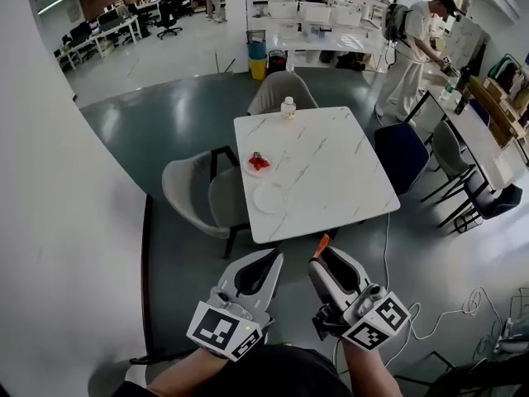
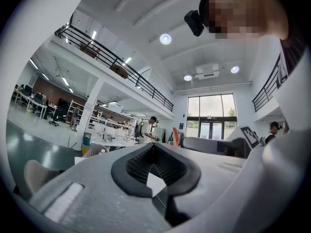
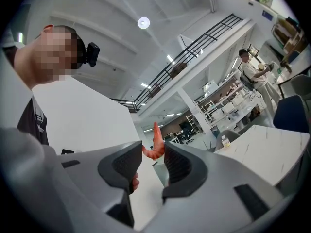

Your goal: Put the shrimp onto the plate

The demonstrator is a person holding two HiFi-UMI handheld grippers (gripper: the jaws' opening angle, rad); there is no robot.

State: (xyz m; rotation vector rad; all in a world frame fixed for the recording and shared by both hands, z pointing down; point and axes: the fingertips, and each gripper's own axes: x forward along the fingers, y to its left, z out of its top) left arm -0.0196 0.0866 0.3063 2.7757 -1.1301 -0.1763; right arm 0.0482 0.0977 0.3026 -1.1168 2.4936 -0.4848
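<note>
Red shrimp (image 1: 259, 161) on far plate (image 1: 250, 170)

Bright, even light falls from round ceiling lamps (image 2: 165, 39) and from tall windows (image 2: 212, 115) beyond the left tool (image 2: 154, 147). The floor (image 1: 157, 114) gives soft glare. Edges bend strongly; corners go black.

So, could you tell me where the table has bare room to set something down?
The right half of the table is bare, from the bottle at the far edge to the near corner. The left edge is crowded: a small plate holding red shrimp and, nearer, an empty plate.
</note>
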